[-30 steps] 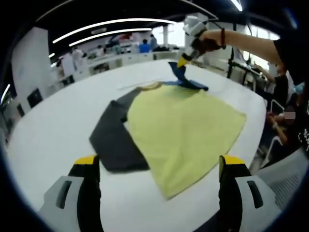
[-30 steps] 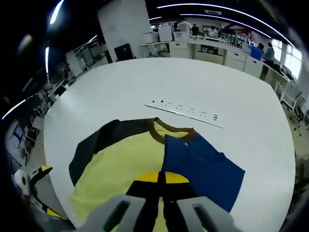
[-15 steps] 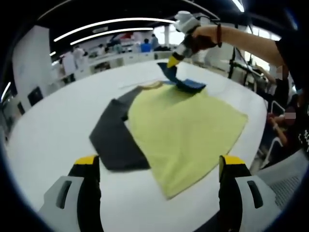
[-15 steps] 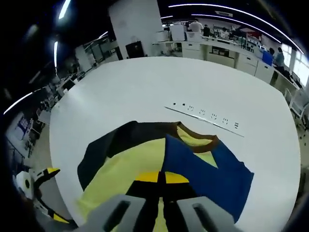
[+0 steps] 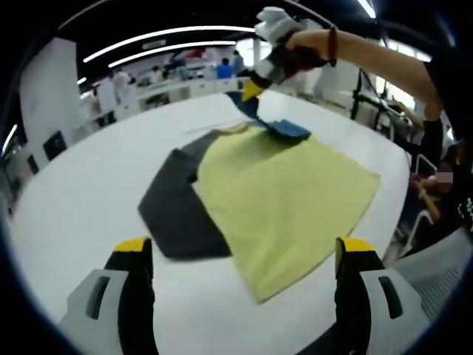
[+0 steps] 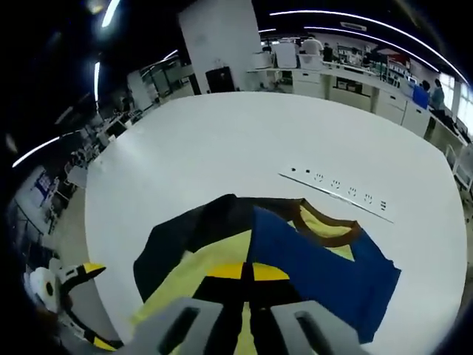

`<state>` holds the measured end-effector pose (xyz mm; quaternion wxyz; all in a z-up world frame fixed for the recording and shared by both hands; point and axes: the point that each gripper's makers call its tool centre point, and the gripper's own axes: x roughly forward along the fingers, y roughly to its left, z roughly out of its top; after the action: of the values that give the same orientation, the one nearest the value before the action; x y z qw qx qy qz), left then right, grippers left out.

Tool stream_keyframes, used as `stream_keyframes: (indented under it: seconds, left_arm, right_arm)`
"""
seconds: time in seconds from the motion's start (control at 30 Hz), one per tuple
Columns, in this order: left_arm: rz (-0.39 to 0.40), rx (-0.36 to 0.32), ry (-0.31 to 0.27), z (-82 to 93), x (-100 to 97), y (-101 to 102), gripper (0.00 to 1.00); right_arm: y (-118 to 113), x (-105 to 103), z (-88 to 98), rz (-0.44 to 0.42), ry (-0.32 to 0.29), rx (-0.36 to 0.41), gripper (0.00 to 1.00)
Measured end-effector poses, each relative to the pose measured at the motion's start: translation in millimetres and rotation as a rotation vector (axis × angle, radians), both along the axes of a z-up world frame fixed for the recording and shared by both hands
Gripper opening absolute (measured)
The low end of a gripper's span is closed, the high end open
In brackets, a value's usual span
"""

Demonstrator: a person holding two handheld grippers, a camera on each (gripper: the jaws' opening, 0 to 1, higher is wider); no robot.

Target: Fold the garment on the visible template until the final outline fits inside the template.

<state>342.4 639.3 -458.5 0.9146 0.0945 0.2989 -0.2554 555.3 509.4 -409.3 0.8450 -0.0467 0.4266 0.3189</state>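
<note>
White and round, the table (image 5: 81, 185) takes up most of the room's floor here, with long ceiling lights overhead, a white pillar and benches with people at the far wall around 12 o'clock. On it lies the shirt (image 5: 281, 200), yellow body spread flat toward 3 o'clock, a dark grey sleeve (image 5: 177, 214) at 9 o'clock and a blue sleeve (image 6: 325, 270) lifted off the cloth. The right gripper (image 5: 251, 90) is pressed together on that blue sleeve, held up by a hand (image 5: 295, 55) at 1 o'clock in the left gripper view. The left gripper (image 5: 240, 259) hangs spread wide and empty at the near edge. A thin strip with small dark marks (image 6: 336, 194) lies beyond the brown collar (image 6: 325, 225); what the marks are is too small to read.
</note>
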Motion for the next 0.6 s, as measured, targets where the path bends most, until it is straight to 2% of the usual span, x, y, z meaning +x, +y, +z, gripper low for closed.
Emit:
stream_keyframes:
  seconds: [0.2, 0.6]
  left_arm:
    - [0.008, 0.001, 0.005, -1.5, 0.3, 2, 0.99]
    - [0.014, 0.001, 0.009, -3.3, -1.4, 4, 0.99]
  right_arm:
    - [20, -11, 3.2, 0.054, -0.002, 0.029, 0.00]
    - [37, -20, -11.8, 0.098, 0.009, 0.021, 0.00]
